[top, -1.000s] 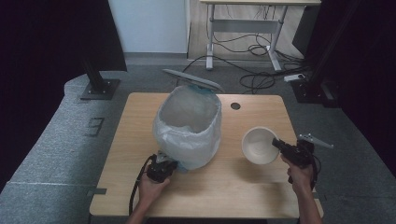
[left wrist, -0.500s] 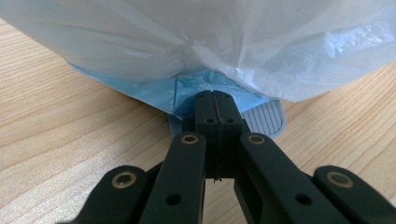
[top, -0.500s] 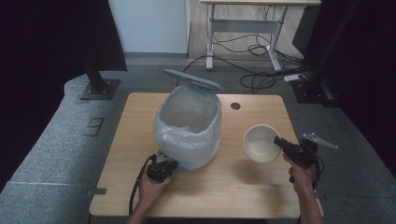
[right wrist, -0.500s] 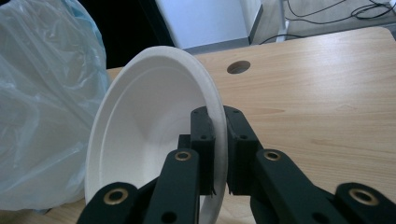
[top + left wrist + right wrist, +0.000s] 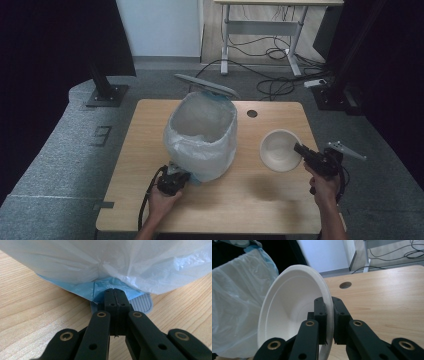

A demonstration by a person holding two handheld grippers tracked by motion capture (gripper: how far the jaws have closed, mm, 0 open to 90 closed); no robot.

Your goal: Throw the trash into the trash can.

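The right tool (image 5: pixel 327 322) was clamped on the rim of a white bowl (image 5: pixel 292 317), holding it tilted above the tabletop (image 5: pixel 150 130), just right of the bin (image 5: pixel 202 135) with its white liner bag (image 5: pixel 105 262). The left tool (image 5: pixel 115 296) was closed, its tips pressed down on the bin's foot pedal (image 5: pixel 142 303), and the lid (image 5: pixel 207 86) stood raised. To do this step well, the pedal probably had to be kept down while the bowl was carried over the bag's mouth and released once fully above it; a rim grip could let the bowl swing. The tabletop was pale wood with a cable hole (image 5: pixel 252 113), on grey carpet (image 5: pixel 65 145), with dark curtains (image 5: pixel 45 40) at both sides and a desk frame with cables (image 5: pixel 260 35) behind.
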